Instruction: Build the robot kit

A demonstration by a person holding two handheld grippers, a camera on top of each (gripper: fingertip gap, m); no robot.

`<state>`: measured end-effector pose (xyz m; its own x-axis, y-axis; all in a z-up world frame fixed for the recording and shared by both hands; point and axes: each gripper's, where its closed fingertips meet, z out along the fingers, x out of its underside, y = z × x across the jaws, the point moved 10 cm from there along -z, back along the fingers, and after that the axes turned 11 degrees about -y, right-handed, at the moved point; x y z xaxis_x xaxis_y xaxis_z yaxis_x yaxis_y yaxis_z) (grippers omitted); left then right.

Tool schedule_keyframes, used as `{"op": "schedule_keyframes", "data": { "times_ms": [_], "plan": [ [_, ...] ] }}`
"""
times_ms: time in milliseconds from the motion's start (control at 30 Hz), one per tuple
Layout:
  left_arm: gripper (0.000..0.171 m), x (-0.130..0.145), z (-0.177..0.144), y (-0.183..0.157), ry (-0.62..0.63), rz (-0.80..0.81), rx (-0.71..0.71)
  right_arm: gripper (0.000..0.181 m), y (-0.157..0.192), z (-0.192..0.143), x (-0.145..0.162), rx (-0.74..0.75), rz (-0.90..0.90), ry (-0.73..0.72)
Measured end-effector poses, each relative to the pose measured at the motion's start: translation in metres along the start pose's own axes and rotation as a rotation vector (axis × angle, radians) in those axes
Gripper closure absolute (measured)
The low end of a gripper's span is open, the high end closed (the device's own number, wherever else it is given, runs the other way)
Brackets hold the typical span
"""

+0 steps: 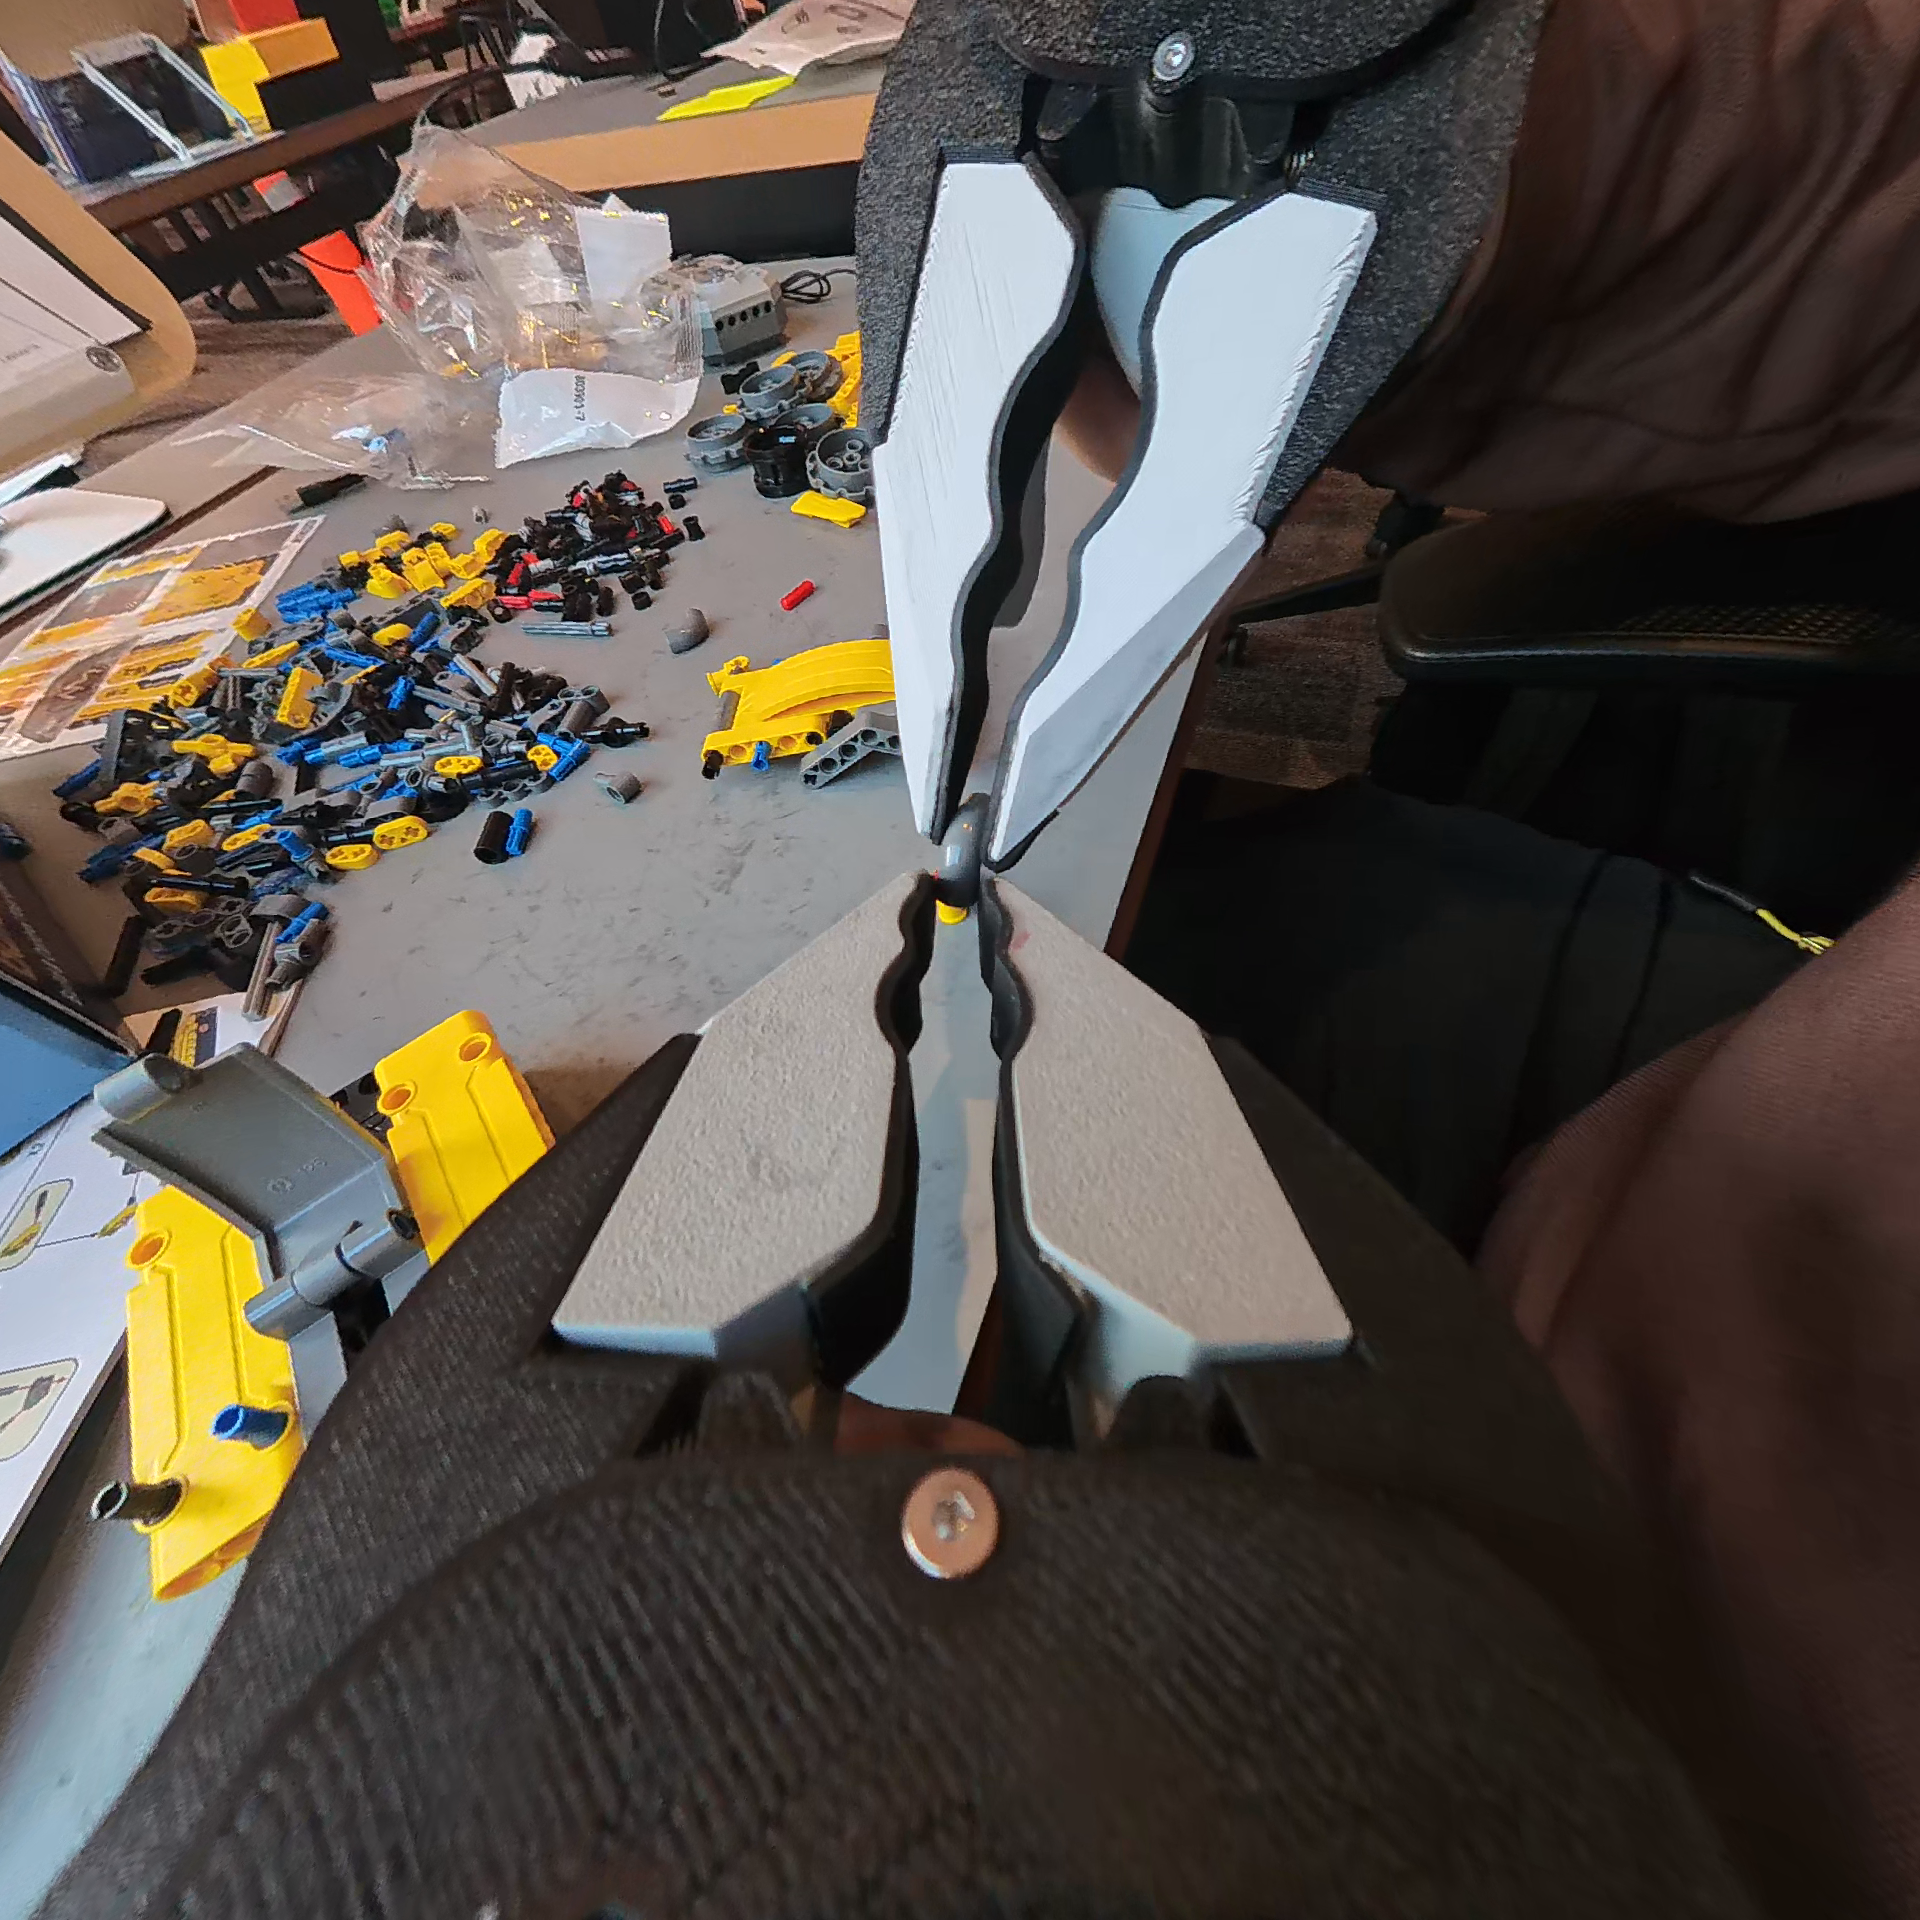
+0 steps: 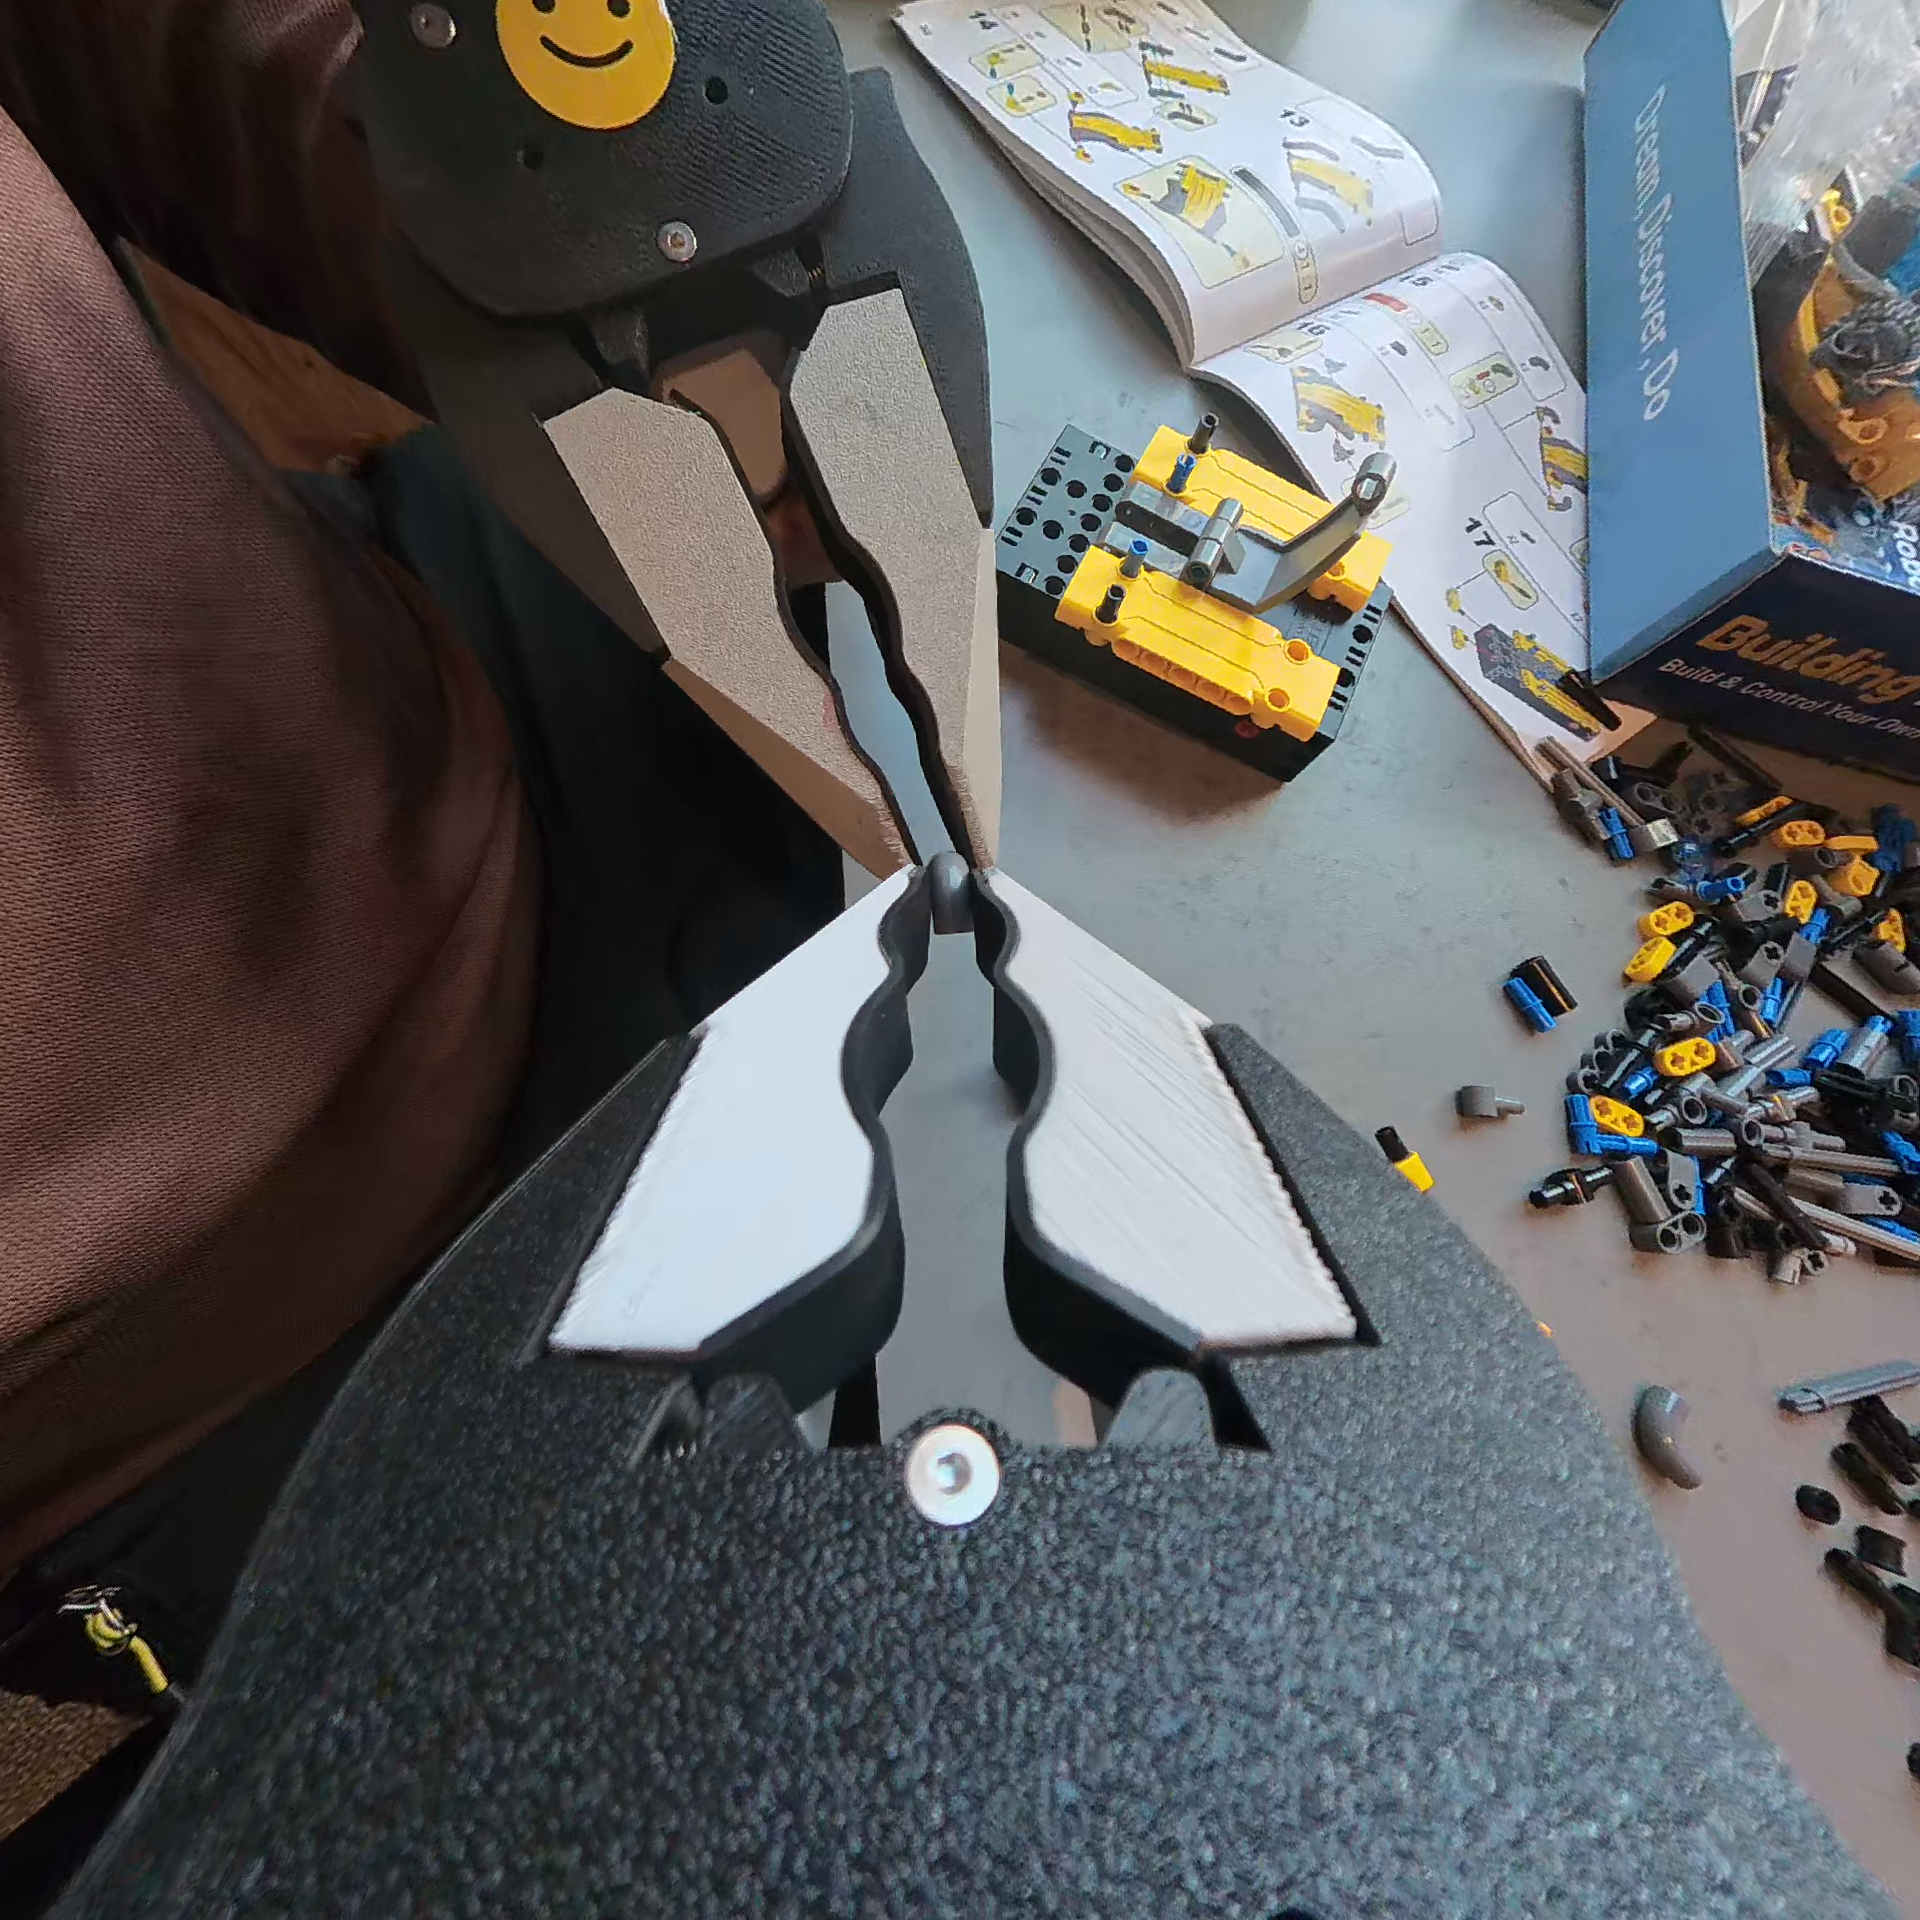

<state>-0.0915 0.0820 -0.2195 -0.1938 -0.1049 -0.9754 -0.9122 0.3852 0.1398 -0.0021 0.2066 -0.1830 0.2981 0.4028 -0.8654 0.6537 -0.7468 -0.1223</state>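
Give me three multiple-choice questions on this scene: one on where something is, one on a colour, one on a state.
1. Where is the yellow assembly? A on the floor; B on the table beside the booklet; C in a gripper.
2. What colour is the sticker on the left gripper? A red; B yellow; C green.
3. How do the two grippers stand? A far apart; B tip to tip at a grey piece; C lying flat on the table.

Answers: B, it sits on the table by the open pages. B, the round sticker is yellow. B, the right gripper pinches the grey piece and the left gripper's fingers meet it.
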Motion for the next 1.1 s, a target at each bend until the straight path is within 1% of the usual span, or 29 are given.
{"op": "schedule_keyframes", "data": {
  "times_ms": [433,500,567,967,1033,1100],
  "plan": [
    [0.167,0.001,-0.001,0.002,-0.004,-0.015,-0.007,0.174,-0.001,-0.002,0.0,0.011,-0.007,-0.029],
    [0.169,0.001,-0.001,0.003,0.006,-0.018,-0.015,0.174,-0.002,-0.004,-0.001,0.01,0.004,-0.042],
    [0.169,0.002,-0.001,0.003,0.008,-0.017,-0.018,0.174,-0.002,-0.005,-0.002,0.0,0.019,-0.055],
    [0.164,0.002,0.0,0.002,0.019,-0.008,-0.019,0.174,-0.006,-0.012,0.002,0.051,0.028,-0.062],
    [0.163,0.001,0.0,0.001,0.025,-0.013,-0.016,0.174,-0.007,-0.013,0.002,0.056,0.033,-0.068],
    [0.161,-0.008,-0.003,-0.001,0.024,-0.052,0.003,0.174,-0.008,-0.015,0.002,0.06,0.034,-0.073]
  ]
}}
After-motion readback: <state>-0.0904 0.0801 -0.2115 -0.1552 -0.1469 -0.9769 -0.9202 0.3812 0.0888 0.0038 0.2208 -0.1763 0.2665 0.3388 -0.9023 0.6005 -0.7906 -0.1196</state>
